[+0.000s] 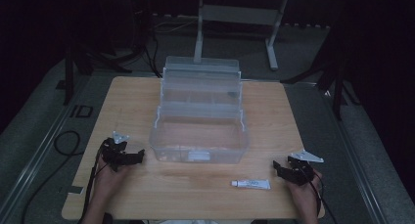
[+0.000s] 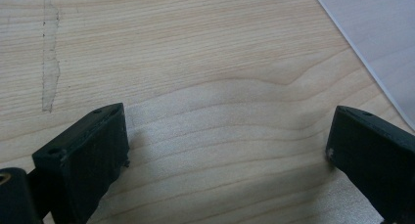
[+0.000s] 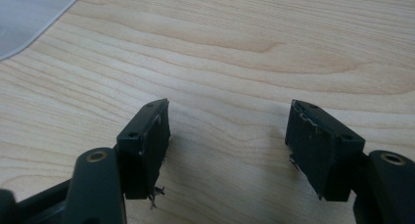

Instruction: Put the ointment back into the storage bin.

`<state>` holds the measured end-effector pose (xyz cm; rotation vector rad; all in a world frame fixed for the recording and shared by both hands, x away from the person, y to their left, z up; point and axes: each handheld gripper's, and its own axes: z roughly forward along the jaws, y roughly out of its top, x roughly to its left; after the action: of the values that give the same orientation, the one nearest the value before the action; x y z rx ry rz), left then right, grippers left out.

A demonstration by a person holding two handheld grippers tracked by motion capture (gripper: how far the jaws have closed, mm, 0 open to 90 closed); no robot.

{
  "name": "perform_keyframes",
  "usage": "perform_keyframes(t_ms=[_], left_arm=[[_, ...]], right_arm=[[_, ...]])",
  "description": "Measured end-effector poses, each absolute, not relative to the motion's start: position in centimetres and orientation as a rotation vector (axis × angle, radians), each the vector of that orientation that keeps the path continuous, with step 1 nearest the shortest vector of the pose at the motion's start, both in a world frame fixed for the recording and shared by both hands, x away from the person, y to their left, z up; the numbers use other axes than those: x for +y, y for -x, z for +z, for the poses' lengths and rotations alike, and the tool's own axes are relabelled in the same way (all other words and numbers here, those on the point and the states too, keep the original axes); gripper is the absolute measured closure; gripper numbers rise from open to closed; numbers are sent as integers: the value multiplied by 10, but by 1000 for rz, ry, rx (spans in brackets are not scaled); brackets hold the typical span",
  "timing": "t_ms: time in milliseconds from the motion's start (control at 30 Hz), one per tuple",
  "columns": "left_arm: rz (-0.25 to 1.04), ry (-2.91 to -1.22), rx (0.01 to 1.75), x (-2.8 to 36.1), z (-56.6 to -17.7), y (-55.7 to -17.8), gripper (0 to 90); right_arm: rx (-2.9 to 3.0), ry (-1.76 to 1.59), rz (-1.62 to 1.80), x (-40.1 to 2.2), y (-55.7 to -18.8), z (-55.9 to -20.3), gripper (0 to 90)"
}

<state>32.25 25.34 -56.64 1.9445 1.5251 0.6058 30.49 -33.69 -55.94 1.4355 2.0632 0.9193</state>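
A clear plastic organiser box (image 1: 198, 141) stands open in the middle of the wooden table (image 1: 132, 101), its tiered trays stepped back toward the far side. A small white tube (image 1: 251, 184) lies on the table in front of the box, to its right. My left gripper (image 1: 137, 157) rests low at the box's near left corner, open, with bare wood between its jaws (image 2: 227, 141). The box's clear edge (image 2: 372, 33) shows at the upper right of the left gripper view. My right gripper (image 1: 280, 168) sits just right of the tube, open over bare wood (image 3: 227, 136).
A table leg frame (image 1: 235, 18) stands on the dark floor beyond the far edge. A black cable loop (image 1: 66, 143) lies on the floor to the left. The box's corner (image 3: 29, 13) shows at the upper left of the right gripper view.
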Motion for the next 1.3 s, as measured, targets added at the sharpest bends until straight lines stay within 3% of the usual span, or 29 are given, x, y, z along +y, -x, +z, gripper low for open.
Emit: perform_keyframes(t_ms=[133, 200, 667, 1033, 1300], left_arm=[[606, -1944, 1525, 253, -566, -323, 25], [606, -1945, 1525, 253, -566, -323, 25], [605, -1944, 1525, 253, -566, -323, 25], [606, -1945, 1525, 253, -566, -323, 25], [605, -1944, 1525, 253, -566, -323, 25]], right_arm=[[2064, -1435, 918, -337, -305, -559, 324], [2074, -1429, 919, -336, -305, -560, 280], [2086, -1418, 926, -335, -304, -560, 285], [2126, -1359, 884, -332, -302, -550, 372], [2182, -1261, 849, -327, -299, -528, 375]])
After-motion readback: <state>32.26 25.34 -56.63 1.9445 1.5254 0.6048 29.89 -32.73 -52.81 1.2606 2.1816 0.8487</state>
